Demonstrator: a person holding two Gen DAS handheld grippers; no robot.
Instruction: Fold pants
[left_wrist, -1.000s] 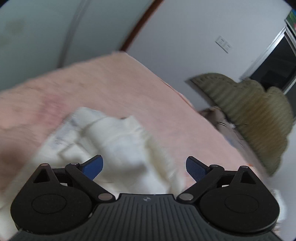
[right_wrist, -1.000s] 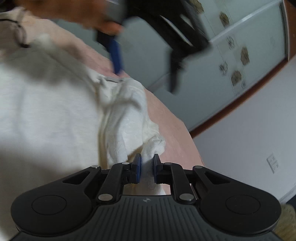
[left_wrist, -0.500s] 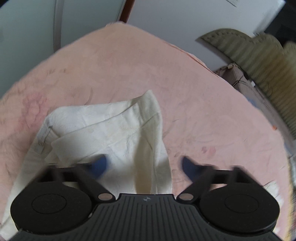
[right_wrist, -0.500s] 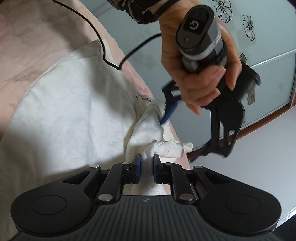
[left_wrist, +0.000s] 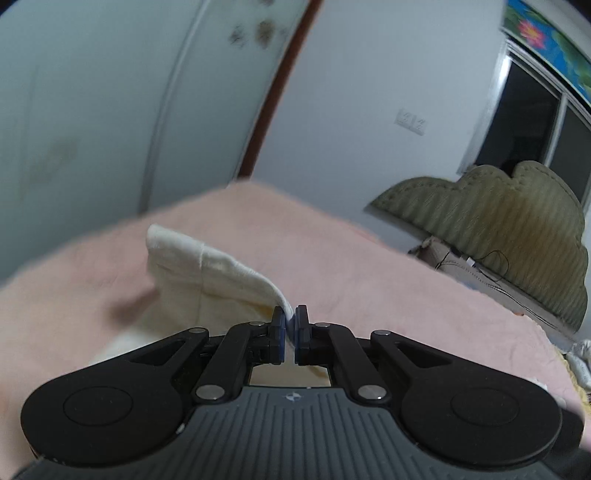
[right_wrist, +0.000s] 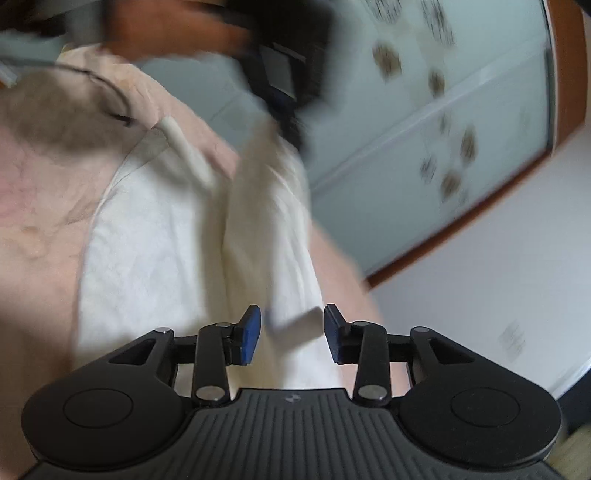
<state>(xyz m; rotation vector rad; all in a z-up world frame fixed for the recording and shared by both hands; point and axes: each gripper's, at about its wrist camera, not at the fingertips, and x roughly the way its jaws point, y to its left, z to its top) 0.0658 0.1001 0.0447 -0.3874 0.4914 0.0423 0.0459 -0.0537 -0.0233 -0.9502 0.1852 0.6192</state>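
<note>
While the bed (left_wrist: 424, 295) with its pink cover fills both views as it did a second ago, the grips on the pants (right_wrist: 147, 251) have swapped. The cream pants lie spread over the bed, one part flat and a long fold rising from it toward the top of the right wrist view, where the picture is too smeared to make out more.

A second ago the left gripper (left_wrist: 290, 334) stood wide above the cloth; now its jaws are pinched together on an edge of the pants, which slopes away from it across the cover. The right gripper (right_wrist: 291, 336), which had been clamped on a bunched corner, now stands wide, with the cloth lying loose between its pads (right_wrist: 249, 334).

My reading is that the hold has passed from right to left, so the left side carries the fold and the right is free to take a new edge or smooth the layers.
</note>
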